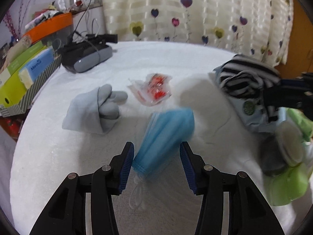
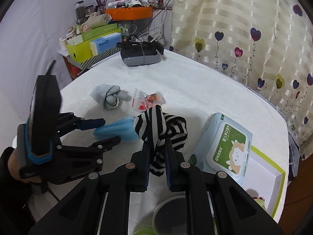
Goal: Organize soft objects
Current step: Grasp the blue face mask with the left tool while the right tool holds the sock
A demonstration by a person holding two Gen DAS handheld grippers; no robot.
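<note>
On the surface [image 2: 195,90] we've got the glove [image 2: 109,97] lying left of the plastic packet [image 2: 145,101], with the headset [image 2: 139,55] far behind them both near the back edge. The face mask [image 1: 166,135] sits between the left hand-held gripper's [image 1: 157,163] fingers, nearer us than the packet. To its right, the striped cloth [image 2: 160,131] hangs pinched in the right hand-held gripper [image 2: 156,166], with the wipes pack [image 2: 225,146] further right, resting partly on the tray [image 2: 273,188].

Your blue mask [image 1: 166,137] is motion-blurred. The striped sock [image 2: 162,131] hides the wipes pack's [image 2: 225,146] left corner; beside the pack, the box [image 2: 273,176] runs off-frame.
</note>
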